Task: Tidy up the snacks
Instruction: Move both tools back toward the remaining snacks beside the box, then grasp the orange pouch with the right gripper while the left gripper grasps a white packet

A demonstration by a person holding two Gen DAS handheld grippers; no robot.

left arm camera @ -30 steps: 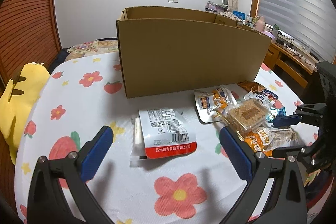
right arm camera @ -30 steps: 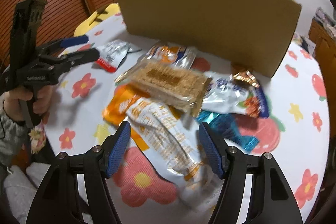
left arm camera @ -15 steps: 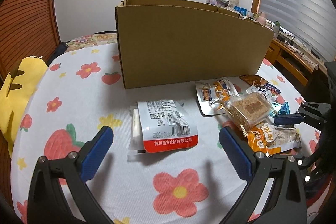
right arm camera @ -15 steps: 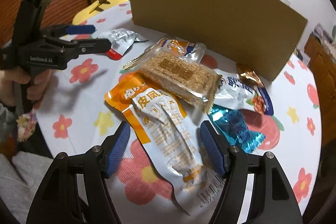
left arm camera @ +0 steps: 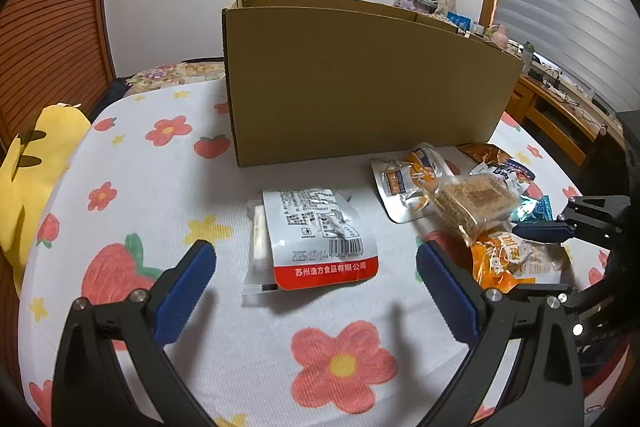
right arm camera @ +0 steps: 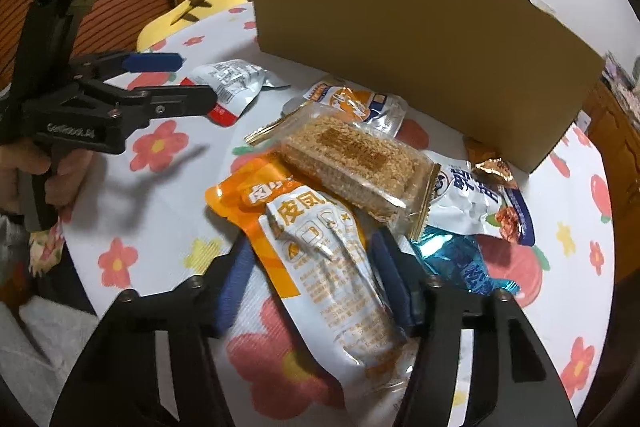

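Observation:
A large cardboard box [left arm camera: 360, 83] stands at the back of the flowered table; it also shows in the right wrist view [right arm camera: 420, 47]. My left gripper [left arm camera: 316, 263] is open, its jaws either side of a silver-and-red snack packet [left arm camera: 320, 235]. My right gripper [right arm camera: 312, 267] is open and straddles an orange-and-white snack pouch [right arm camera: 320, 259], low over it. A clear-wrapped crispy bar [right arm camera: 352, 159] lies on the pile behind the pouch. The left gripper also shows in the right wrist view [right arm camera: 180, 79].
More snacks lie around: an orange-and-silver packet [right arm camera: 356, 107], a white-and-blue packet [right arm camera: 476, 199], a teal foil packet [right arm camera: 460, 263]. A yellow plush [left arm camera: 32, 163] sits at the table's left edge. A wooden desk [left arm camera: 560, 115] stands at the right.
My right gripper has moved down and forward over the orange-and-white pouch, its jaws now closer around it. My left gripper has edged toward the silver-and-red packet.

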